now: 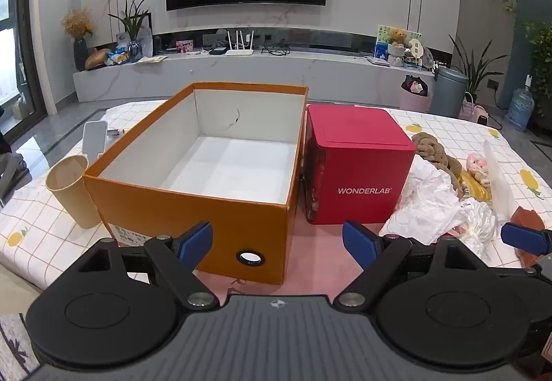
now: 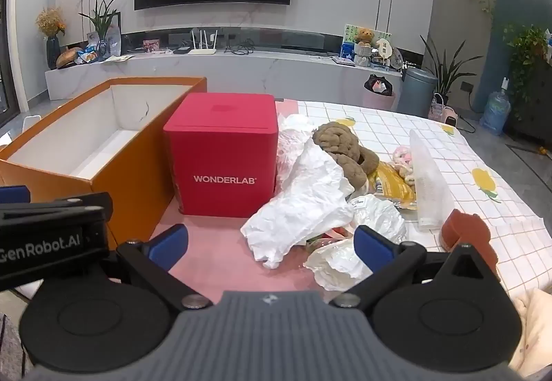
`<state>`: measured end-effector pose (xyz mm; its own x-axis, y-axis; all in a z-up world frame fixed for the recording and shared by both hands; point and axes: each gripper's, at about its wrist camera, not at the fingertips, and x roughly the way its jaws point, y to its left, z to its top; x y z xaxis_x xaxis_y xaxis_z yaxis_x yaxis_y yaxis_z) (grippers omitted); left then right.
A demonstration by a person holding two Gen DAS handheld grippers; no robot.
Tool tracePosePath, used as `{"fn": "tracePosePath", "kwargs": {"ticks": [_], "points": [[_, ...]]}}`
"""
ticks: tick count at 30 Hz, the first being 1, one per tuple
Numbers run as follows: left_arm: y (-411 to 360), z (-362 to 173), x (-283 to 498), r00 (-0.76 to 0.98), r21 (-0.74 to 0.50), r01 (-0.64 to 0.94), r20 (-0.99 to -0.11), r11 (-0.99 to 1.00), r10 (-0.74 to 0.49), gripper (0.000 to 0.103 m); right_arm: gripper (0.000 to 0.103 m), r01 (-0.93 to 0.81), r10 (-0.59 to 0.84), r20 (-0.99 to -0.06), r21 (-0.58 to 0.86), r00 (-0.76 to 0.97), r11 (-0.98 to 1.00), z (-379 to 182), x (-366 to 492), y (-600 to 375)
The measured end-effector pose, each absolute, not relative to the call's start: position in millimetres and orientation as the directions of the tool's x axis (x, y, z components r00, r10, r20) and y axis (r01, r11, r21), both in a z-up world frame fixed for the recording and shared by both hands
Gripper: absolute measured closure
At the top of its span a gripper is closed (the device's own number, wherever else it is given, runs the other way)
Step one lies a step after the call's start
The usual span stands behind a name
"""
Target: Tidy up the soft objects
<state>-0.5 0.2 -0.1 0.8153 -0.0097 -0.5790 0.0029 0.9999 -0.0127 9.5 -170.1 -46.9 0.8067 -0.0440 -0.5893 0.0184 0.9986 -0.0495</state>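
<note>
Two views. Left wrist: left gripper [image 1: 276, 244] jaws wide, holding nothing; orange box [image 1: 193, 208] at 12 o'clock, open, empty, long axis running away from cam. Soft pile [image 1: 445, 194] at 2 o'clock.

Right wrist: right gripper [image 2: 270, 244] jaws wide, empty. White crumpled paper [image 2: 310, 205] at 12, prob. light, floppy; pinch a raised fold. Brown knitted piece [image 2: 345, 146] behind, squashy.

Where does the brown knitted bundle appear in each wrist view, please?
Left wrist view: brown knitted bundle at right of centre, beyond the crumpled white paper.
Right wrist view: just right of centre, atop the paper pile.
Shared landmark: the red WONDERLAB box, to its left in both.
</note>
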Motion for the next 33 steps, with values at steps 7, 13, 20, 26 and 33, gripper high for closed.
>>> {"fn": "tracePosePath", "kwargs": {"ticks": [7, 13, 20, 26, 33], "points": [[0.7, -0.2, -0.7, 0.813, -0.024, -0.009, -0.582, 1.0, -0.007, 0.003, 0.003, 0.015, -0.038, -0.586, -0.044, 0.809, 0.999, -43.9, 9.2, -169.8], [-0.2, -0.4, -1.3, 0.815, -0.007, -0.008, -0.579, 1.0, 0.003, 0.003, 0.003, 0.018, -0.038, -0.584, -0.039, 0.811, 0.999, -43.5, 7.3, -171.2], [0.8, 0.2, -2.3, 0.816, 0.004, -0.008, -0.578, 1.0, 0.008, 0.003, 0.003, 0.013, -0.042, -0.58, -0.055, 0.813, 0.998, -46.0, 8.0, -169.0], [0.9, -0.8, -1.7, 0.812, 0.0, -0.011, -0.584, 1.0, 0.009, 0.003, 0.003, 0.013, -0.042, -0.584, -0.054, 0.811, 0.998, -46.9, 7.8, -168.8], [0.9, -0.9, -2.5, 0.817, 0.007, -0.002, -0.576, 1.0, 0.005, 0.004, 0.003, 0.012, -0.041, -0.584, -0.052, 0.811, 0.999, -47.0, 8.0, -169.2]]}}
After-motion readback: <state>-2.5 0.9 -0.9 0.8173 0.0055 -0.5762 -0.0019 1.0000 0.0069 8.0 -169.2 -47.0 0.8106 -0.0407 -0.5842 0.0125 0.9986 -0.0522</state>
